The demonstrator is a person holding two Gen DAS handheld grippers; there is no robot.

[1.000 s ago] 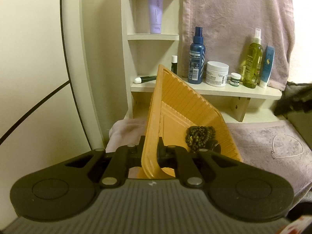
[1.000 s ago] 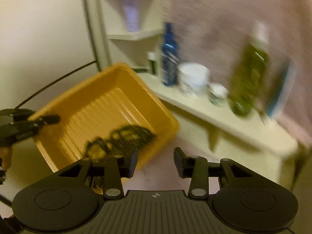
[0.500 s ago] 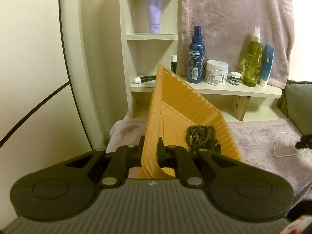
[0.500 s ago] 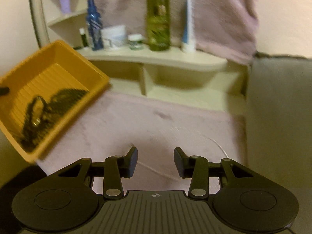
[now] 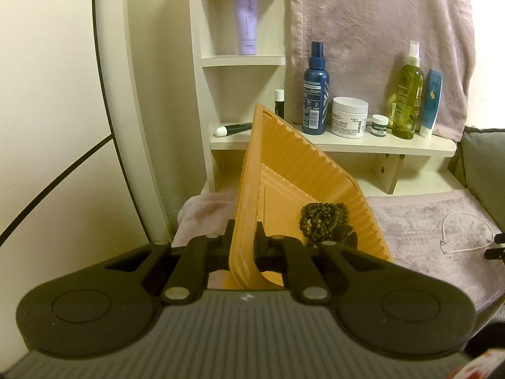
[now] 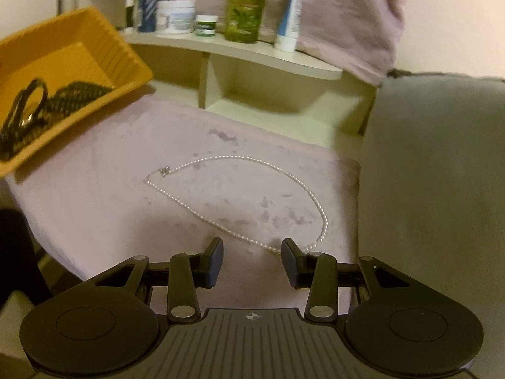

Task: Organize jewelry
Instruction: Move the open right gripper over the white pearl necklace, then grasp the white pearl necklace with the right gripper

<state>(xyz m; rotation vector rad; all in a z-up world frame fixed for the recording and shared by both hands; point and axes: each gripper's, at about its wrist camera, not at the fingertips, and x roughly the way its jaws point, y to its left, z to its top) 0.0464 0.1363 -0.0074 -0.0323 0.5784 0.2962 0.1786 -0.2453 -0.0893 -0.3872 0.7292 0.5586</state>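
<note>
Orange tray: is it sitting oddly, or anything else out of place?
The orange tray is tilted, clamped at its rim by the left gripper, so the dark beads have slid into its low corner. Nothing is spilled.

Orange ribbed tray (image 5: 293,170) w/ dark beaded bracelets (image 5: 323,219); white pearl necklace (image 6: 240,195) on mauve plush cloth (image 6: 110,195); black tools; olive-green & navy bottles, upper frame.

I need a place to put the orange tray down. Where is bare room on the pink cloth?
Free: the pink cloth between the orange tray and the pearl necklace. Crowded: the shelf of bottles behind, and the cloth's right part, where the necklace lies.
</note>
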